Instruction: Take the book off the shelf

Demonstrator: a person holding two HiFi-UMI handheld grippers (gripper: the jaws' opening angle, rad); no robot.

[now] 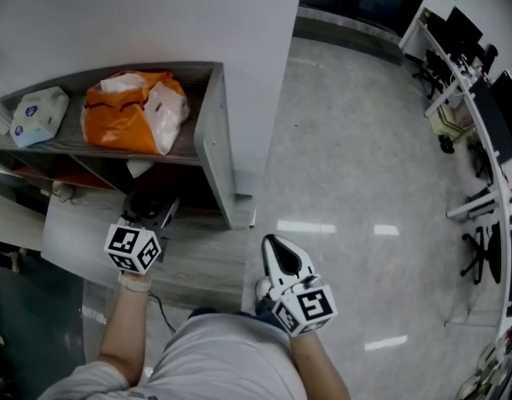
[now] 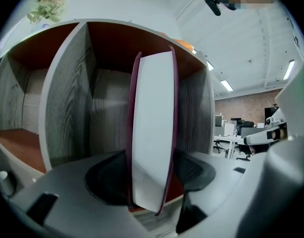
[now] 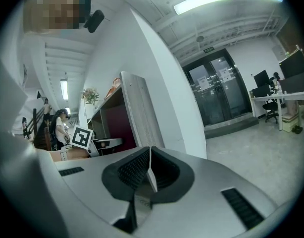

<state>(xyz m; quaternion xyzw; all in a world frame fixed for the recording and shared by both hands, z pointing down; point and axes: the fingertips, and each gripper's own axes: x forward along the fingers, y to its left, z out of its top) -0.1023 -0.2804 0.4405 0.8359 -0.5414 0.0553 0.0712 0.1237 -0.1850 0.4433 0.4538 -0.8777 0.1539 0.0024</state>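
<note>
A book (image 2: 152,133) with maroon covers and white page edges stands upright in a compartment of the grey wooden shelf (image 2: 68,93). My left gripper (image 2: 151,175) straddles its lower part, with both pads against the covers. In the head view the left gripper (image 1: 148,211) reaches into the shelf's (image 1: 210,132) lower level, and the book is hidden there. My right gripper (image 1: 277,252) hangs over the floor to the right of the shelf. Its jaws (image 3: 149,170) are shut with nothing between them.
On top of the shelf lie an orange bag (image 1: 127,111) and a pack of tissues (image 1: 37,113). A white wall (image 1: 264,57) rises right behind the shelf. Grey floor (image 1: 364,182) spreads to the right, with desks and chairs (image 1: 464,82) at the far right.
</note>
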